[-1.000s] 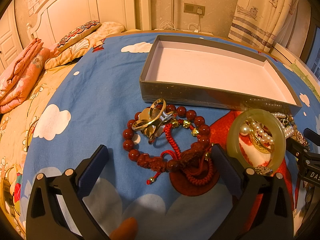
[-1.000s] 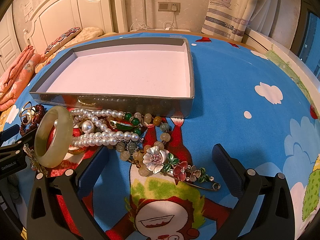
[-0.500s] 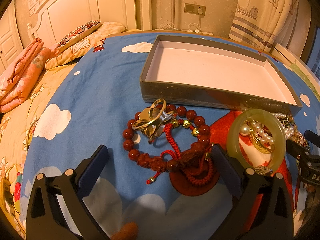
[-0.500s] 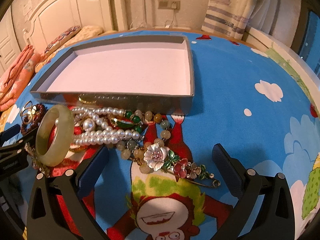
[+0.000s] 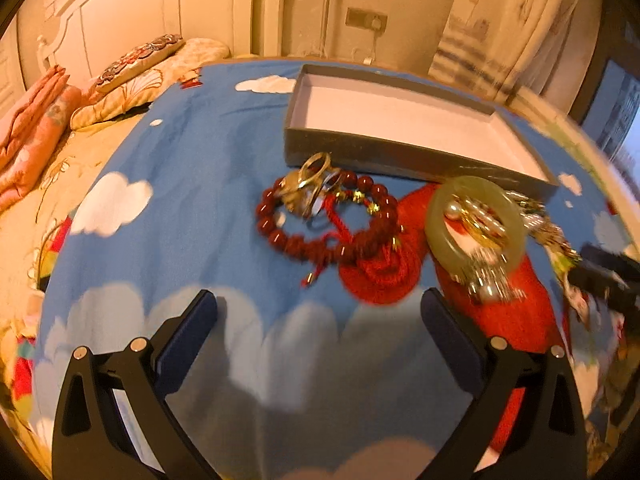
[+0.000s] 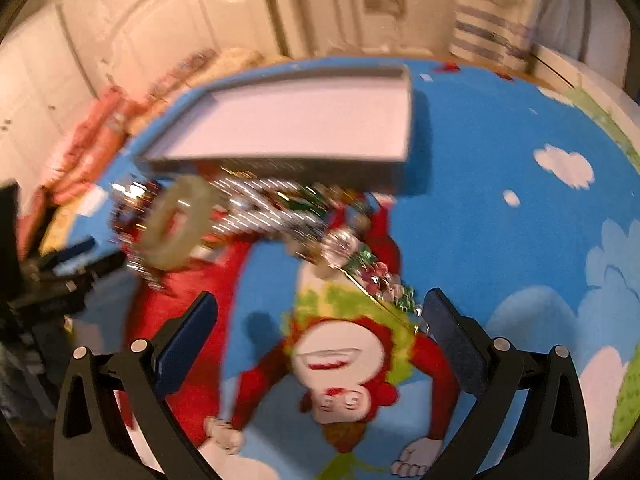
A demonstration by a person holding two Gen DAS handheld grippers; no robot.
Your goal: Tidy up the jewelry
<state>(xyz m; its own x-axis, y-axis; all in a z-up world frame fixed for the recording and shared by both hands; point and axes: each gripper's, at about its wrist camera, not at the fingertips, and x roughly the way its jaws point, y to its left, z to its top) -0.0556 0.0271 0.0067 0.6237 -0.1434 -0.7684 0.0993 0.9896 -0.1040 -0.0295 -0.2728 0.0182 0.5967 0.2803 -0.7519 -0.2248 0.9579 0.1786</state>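
Note:
A grey open box (image 5: 384, 156) with a white floor lies on the blue bedspread; it also shows in the right wrist view (image 6: 280, 166). In front of it lie a red bead bracelet (image 5: 320, 216) with gold rings (image 5: 312, 178), a red cord (image 5: 380, 268), a green jade bangle (image 5: 474, 224) and pearl strands (image 6: 260, 216). A flower brooch (image 6: 372, 272) lies nearer the right gripper. My left gripper (image 5: 320, 340) is open and empty, short of the beads. My right gripper (image 6: 320, 336) is open and empty, short of the brooch. Both views are blurred.
Pillows (image 5: 136, 64) and folded pink bedding (image 5: 32, 136) lie at the far left by the white headboard (image 5: 120, 12). Curtains (image 5: 500, 40) hang at the back right. The bedspread has a cartoon print (image 6: 340, 364).
Both grippers have pulled back and up from the jewelry, so the pile sits farther off. The right view has swung right. Both stay open and the jewelry has not moved.

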